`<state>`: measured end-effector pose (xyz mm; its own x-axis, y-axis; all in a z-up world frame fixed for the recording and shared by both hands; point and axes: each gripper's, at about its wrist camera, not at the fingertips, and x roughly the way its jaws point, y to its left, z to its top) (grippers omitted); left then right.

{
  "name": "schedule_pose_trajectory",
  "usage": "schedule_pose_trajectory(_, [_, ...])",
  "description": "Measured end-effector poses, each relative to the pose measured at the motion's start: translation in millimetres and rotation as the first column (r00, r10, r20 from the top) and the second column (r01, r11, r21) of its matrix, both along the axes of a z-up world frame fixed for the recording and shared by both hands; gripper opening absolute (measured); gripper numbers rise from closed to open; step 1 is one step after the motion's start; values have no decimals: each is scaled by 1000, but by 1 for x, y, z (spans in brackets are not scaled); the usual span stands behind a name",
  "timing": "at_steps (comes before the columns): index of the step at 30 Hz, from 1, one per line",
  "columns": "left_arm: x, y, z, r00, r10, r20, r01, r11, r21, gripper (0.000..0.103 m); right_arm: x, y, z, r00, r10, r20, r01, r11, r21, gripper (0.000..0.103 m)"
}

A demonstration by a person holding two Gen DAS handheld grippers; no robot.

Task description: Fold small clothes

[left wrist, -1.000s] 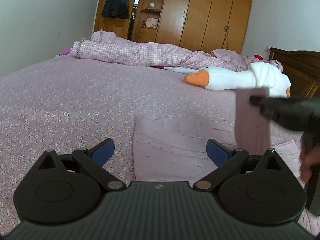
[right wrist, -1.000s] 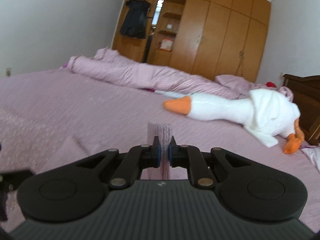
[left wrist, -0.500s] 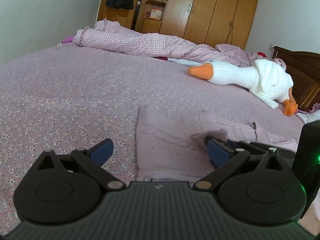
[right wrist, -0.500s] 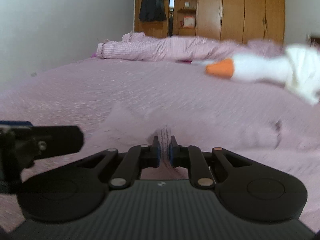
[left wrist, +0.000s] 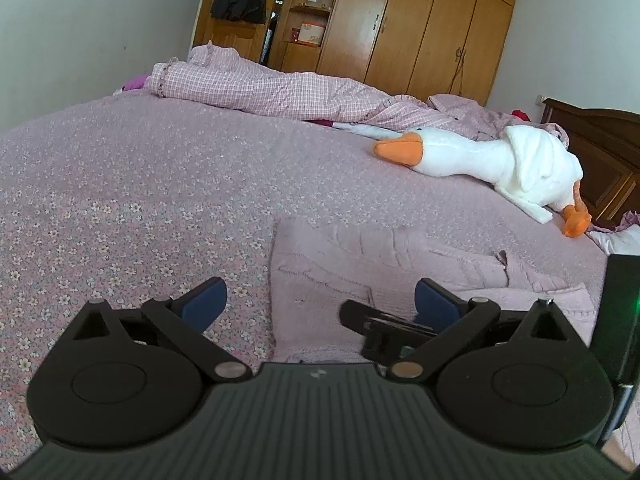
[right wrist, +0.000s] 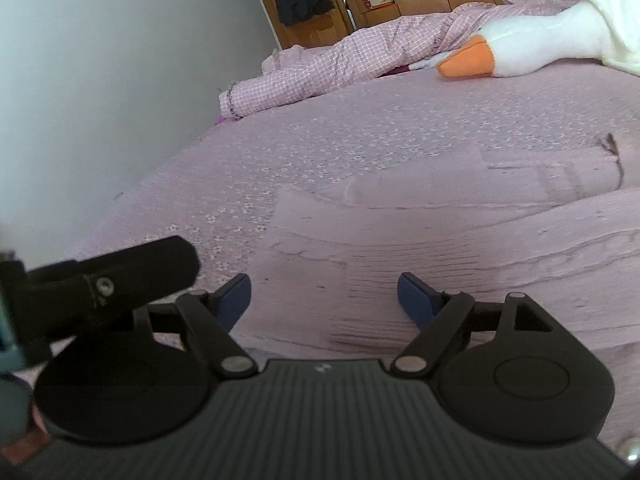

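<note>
A small pale pink knitted garment [left wrist: 360,264] lies flat on the flowered bedspread [left wrist: 120,184], partly folded over itself. My left gripper [left wrist: 320,304] hovers open just above its near left edge, nothing between the blue pads. In the right wrist view the same garment [right wrist: 420,240] fills the foreground, and my right gripper [right wrist: 324,294] stands open low over it, holding nothing. The right gripper's black finger [left wrist: 380,320] pokes in from the right in the left wrist view. Part of the left gripper [right wrist: 112,280] shows at the left edge of the right wrist view.
A white plush goose with an orange beak [left wrist: 480,156] lies at the back right of the bed. A rolled checked pink quilt [left wrist: 260,88] runs along the far side. Wooden wardrobes [left wrist: 420,28] and a dark headboard [left wrist: 600,152] stand beyond.
The right gripper swung down and left with the pinched flap, laid it over the garment and opened. The left gripper stayed open near the garment's left edge.
</note>
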<state>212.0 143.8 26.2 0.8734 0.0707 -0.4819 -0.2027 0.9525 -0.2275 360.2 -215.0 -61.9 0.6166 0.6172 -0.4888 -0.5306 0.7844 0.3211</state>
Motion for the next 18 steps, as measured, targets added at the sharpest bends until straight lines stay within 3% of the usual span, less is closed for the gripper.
schedule_pose_trajectory(10, [-1, -6, -7, 999, -36, -19, 36, 999, 2, 103, -4, -79, 9, 997, -61, -41, 62, 998, 32, 82])
schedule_pose_trajectory(18, [-12, -2, -30, 988, -109, -108, 99, 990, -98, 103, -16, -180, 19, 992, -116, -53, 120, 990, 77, 82])
